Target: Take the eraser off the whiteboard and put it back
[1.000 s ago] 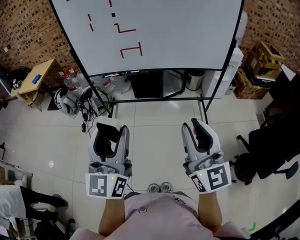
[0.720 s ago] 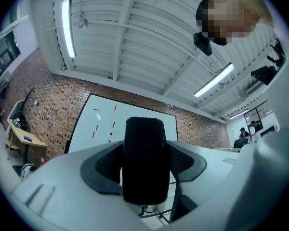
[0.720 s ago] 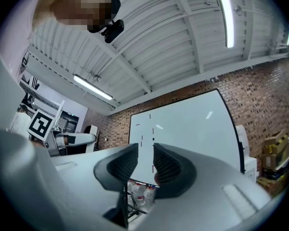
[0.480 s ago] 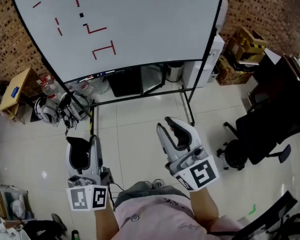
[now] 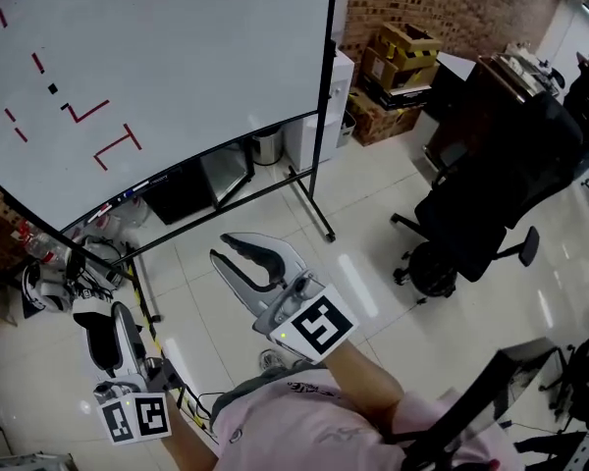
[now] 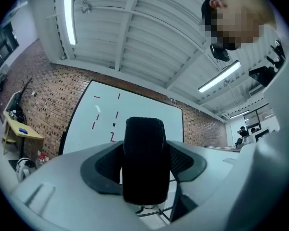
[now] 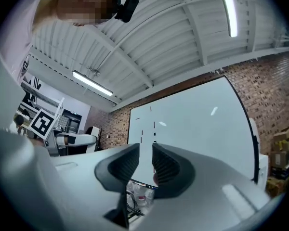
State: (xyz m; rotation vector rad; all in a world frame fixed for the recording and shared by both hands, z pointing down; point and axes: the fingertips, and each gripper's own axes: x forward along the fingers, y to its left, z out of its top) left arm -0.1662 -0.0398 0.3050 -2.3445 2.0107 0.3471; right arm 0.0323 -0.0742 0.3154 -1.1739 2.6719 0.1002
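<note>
Change noted: whiteboard (image 5: 177, 57) has slid to the upper left of the head view — the wearer has turned away from it. Right gripper (image 7: 146, 154) has just been closing; its jaws stand nearly together with nothing between them. Left gripper (image 5: 111, 327) clamps the black eraser (image 6: 143, 148) upright between its pads. Judgement: step 1 of 2 done, return outstanding — the board lies ahead of and above that gripper, well apart.
</note>
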